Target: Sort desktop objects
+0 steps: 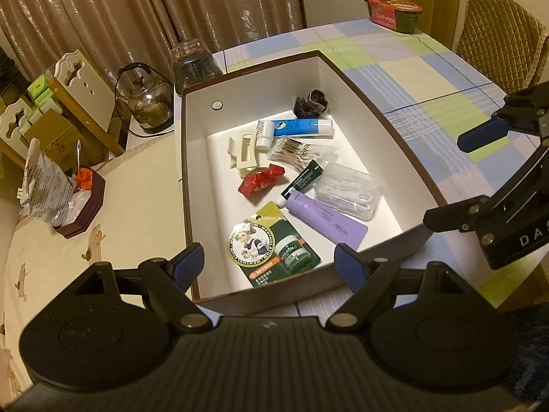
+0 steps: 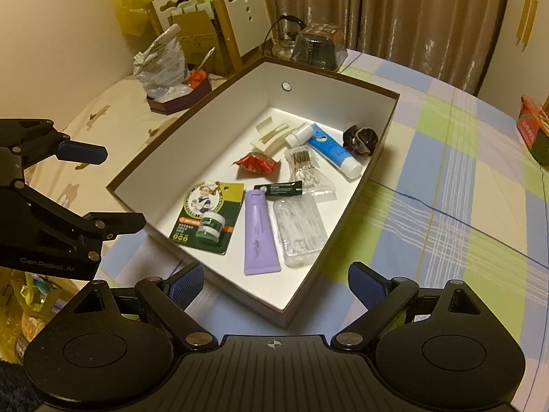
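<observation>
Brown-walled, white-lined box (image 1: 260, 178) sits open at frame centre on a checked counter (image 1: 429, 79), all sortable items already inside it. Left wrist view, left to right: dark tray of clutter (image 1: 80, 202) at left edge on a cream cloth; glass kettle (image 1: 145, 103) upper left, just outside the box's far corner. Left tongs (image 1: 269, 262) at bottom centre, blue pads wide apart, nothing between them, hovering over the near box wall. In the box: green balm card (image 1: 271, 243) nearest the camera, red wrapper (image 1: 260, 180) mid-box, cream hair claw (image 1: 242, 152) behind it, small white bottle (image 1: 266, 135) beside the blue tube (image 1: 302, 127), cotton swab pack (image 1: 296, 154) centre, purple tube (image 1: 326, 219) lower right touching a dark green sachet (image 1: 303, 178), clear plastic case (image 1: 348, 190) against the right wall, dark scrunchie (image 1: 310, 104) in the far right corner. Right tongs (image 1: 456, 182) enter at right edge, spread apart, empty, above the counter beside the box. Red-lidded container (image 1: 394, 12) upper right, well apart from the box.

Right wrist view: same box (image 2: 343, 216) centre; right tongs (image 2: 274, 286) at bottom, pads apart, empty.
</observation>
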`<action>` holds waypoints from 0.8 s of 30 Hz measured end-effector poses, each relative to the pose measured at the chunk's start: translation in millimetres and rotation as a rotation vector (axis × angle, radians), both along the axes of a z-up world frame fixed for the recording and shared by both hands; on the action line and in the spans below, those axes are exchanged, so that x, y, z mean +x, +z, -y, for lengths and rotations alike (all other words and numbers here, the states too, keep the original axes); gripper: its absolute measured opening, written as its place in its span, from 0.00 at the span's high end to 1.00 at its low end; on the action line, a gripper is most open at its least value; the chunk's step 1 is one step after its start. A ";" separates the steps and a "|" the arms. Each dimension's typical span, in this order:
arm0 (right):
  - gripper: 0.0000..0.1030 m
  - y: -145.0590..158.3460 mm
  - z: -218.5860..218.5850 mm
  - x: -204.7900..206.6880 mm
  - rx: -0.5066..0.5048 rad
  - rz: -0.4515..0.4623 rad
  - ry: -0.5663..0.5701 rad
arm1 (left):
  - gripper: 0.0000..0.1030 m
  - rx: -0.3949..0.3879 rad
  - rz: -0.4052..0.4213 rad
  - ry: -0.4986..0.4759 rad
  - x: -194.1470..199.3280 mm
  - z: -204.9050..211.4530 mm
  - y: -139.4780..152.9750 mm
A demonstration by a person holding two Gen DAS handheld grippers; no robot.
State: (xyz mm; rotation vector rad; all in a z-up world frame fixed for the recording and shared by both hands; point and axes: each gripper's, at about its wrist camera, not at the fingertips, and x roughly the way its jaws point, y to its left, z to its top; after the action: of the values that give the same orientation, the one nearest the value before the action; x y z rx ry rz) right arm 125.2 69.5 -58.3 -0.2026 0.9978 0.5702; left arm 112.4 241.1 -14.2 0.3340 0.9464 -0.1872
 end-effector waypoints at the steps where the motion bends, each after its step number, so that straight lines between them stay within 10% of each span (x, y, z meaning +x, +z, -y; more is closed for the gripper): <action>1: 0.09 0.0 0.4 -1.8 0.001 -0.001 0.004 | 0.22 0.000 0.000 0.003 -2.0 0.5 0.2; 24: 0.09 -6.4 15.0 -20.1 0.015 -0.043 0.041 | 0.15 -0.034 -0.054 0.077 -29.4 17.1 -10.6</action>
State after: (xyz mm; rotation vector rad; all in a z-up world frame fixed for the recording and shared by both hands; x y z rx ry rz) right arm 105.1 54.5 -64.6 -0.1983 1.0326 0.6211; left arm 83.0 224.0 -24.8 0.2615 1.0068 -0.1426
